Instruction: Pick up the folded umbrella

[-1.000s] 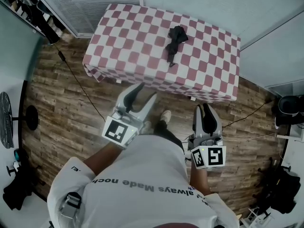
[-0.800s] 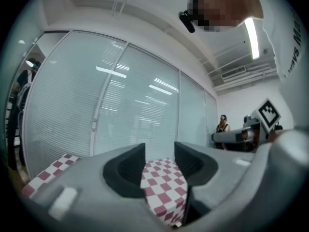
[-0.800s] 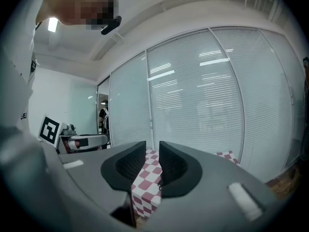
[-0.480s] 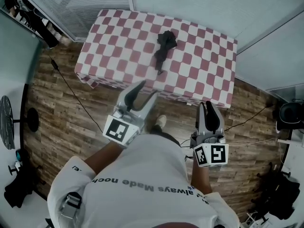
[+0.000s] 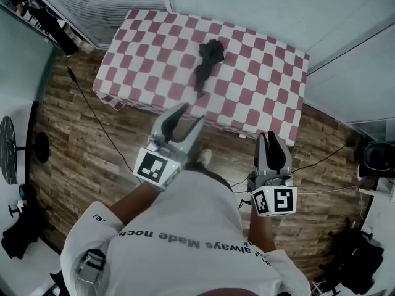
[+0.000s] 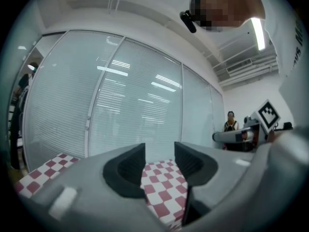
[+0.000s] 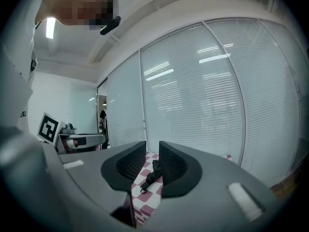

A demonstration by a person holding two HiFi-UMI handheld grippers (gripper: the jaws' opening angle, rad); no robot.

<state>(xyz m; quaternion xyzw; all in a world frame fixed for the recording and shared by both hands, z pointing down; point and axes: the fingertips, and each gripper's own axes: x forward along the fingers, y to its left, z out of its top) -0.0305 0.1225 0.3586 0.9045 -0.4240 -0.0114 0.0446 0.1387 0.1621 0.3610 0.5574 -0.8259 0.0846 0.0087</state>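
Observation:
The folded black umbrella (image 5: 205, 63) lies on the far half of the table with the red-and-white checked cloth (image 5: 259, 85). My left gripper (image 5: 189, 113) hovers at the table's near edge, short of the umbrella, jaws apart and empty. To the right, my right gripper (image 5: 270, 138) is held over the floor by the near right corner, its jaws a narrow slit apart and empty. The right gripper view frames the umbrella (image 7: 152, 173) far ahead between the jaws of the right gripper (image 7: 153, 153). Only checked cloth (image 6: 161, 187) shows between the jaws of the left gripper (image 6: 160, 158).
Glass partitions with blinds (image 5: 92, 5) stand behind the table. A black cable (image 5: 92, 103) trails over the wooden floor on the left, beside a round black stand (image 5: 7, 150). Dark bags (image 5: 355, 254) lie at the lower right. A person (image 6: 230, 122) stands far off.
The table and umbrella have drawn nearer and slid left in the head view. Both grippers have moved forward to the table's near edge, jaws unchanged.

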